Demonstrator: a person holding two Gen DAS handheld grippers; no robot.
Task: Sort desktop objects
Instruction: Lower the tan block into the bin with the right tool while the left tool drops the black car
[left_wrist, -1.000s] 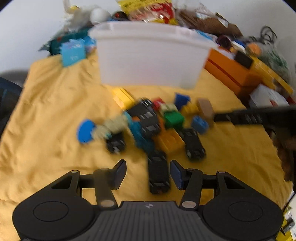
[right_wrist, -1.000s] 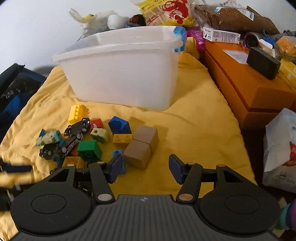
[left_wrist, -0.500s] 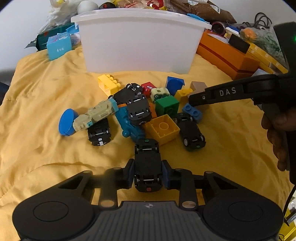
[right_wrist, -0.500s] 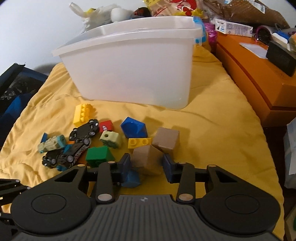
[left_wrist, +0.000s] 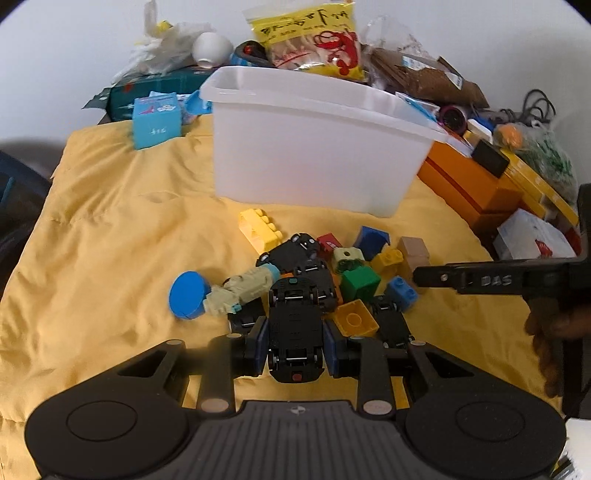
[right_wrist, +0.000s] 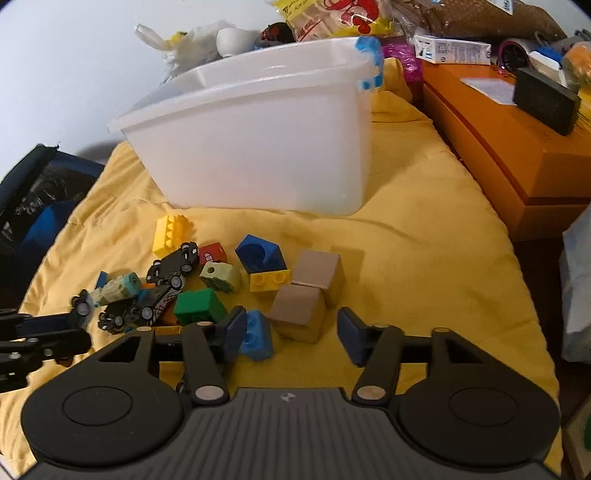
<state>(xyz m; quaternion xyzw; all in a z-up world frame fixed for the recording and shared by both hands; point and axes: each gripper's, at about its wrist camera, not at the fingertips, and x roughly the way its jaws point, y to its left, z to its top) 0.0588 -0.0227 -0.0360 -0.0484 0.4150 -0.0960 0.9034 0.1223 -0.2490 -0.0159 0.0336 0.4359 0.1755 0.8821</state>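
My left gripper (left_wrist: 295, 345) is shut on a black toy car (left_wrist: 295, 321), held underside up above the toy pile. The pile lies on the yellow cloth (left_wrist: 122, 240): more black cars (right_wrist: 173, 264), a green block (right_wrist: 197, 306), a yellow brick (left_wrist: 258, 229), a blue cube (right_wrist: 260, 253) and two brown cubes. My right gripper (right_wrist: 293, 332) is open, with the nearer brown cube (right_wrist: 297, 310) just ahead of its spread fingers and a small blue brick (right_wrist: 256, 339) by the left finger. A white plastic bin (right_wrist: 258, 147) stands behind the pile.
An orange box (right_wrist: 517, 155) with a black block on it borders the cloth on the right. Snack bags (left_wrist: 314, 40), a light blue carton (left_wrist: 157, 120) and clutter lie behind the bin. A dark bag (right_wrist: 33, 206) sits off the cloth's left edge.
My left gripper shut on the black car and raised it off the cloth. The right fingers, narrowed around the brown cube half a second ago, now stand wide apart.
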